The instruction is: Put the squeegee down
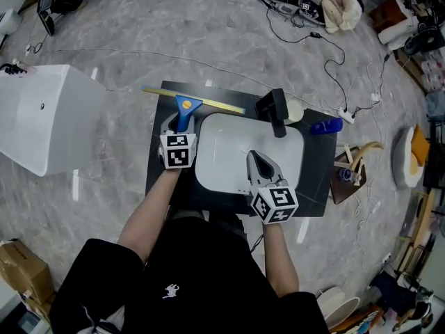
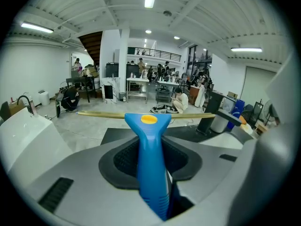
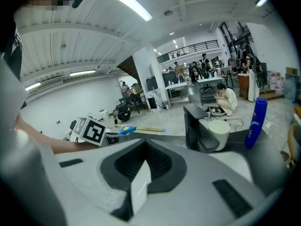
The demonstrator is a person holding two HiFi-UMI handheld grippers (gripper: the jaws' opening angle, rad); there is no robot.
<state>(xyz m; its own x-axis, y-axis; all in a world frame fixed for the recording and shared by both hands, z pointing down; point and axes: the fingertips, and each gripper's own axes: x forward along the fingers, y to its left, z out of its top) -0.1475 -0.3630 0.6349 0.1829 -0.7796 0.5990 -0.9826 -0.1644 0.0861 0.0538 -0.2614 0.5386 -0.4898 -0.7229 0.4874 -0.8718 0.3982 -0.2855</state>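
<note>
Left tongs pinch the squeegee by its blue handle over the far left edge of the table, right tongs pressed together; if we release early, it could slide off.

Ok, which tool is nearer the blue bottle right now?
Right. The right tool is over the white basin, left of the blue bottle; the left tool, holding the squeegee, is farther, past the basin's left edge.
</note>
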